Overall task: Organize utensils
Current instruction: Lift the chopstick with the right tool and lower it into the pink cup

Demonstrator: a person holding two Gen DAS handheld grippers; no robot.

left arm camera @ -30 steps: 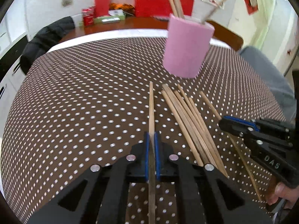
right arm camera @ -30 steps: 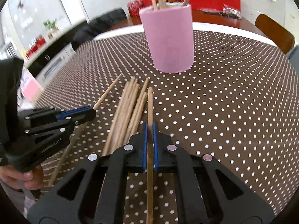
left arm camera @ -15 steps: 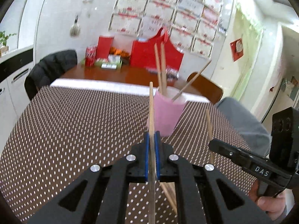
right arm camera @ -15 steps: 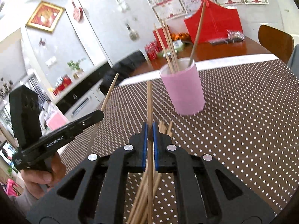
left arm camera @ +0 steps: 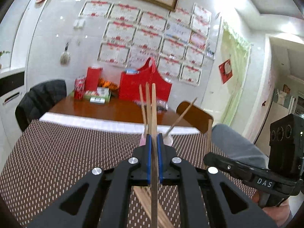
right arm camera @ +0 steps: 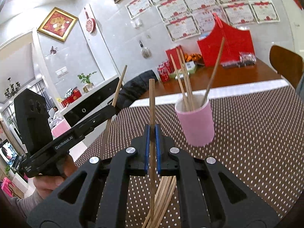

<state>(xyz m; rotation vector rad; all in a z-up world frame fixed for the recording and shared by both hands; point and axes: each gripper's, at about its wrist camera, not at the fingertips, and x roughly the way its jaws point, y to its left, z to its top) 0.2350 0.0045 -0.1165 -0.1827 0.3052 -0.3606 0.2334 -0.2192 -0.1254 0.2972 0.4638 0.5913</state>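
Left hand-held gripper [left arm camera: 154, 158]: I clenched one chopstick [left arm camera: 153, 114] mid-shaft.
Right hand-held gripper [right arm camera: 152, 148]: likewise clenched on its chopstick [right arm camera: 151, 102].
Handling: judged light, stiff, slippery.

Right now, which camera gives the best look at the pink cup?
The right wrist view: the pink cup stands in full sight, with chopsticks inside. In the left wrist view the left gripper hides nearly all of it.

pink cup [left arm camera: 169, 139] mostly hidden behind left tool [left arm camera: 154, 159], loose chopsticks [right arm camera: 163, 195] partly covered by right tool [right arm camera: 152, 148]
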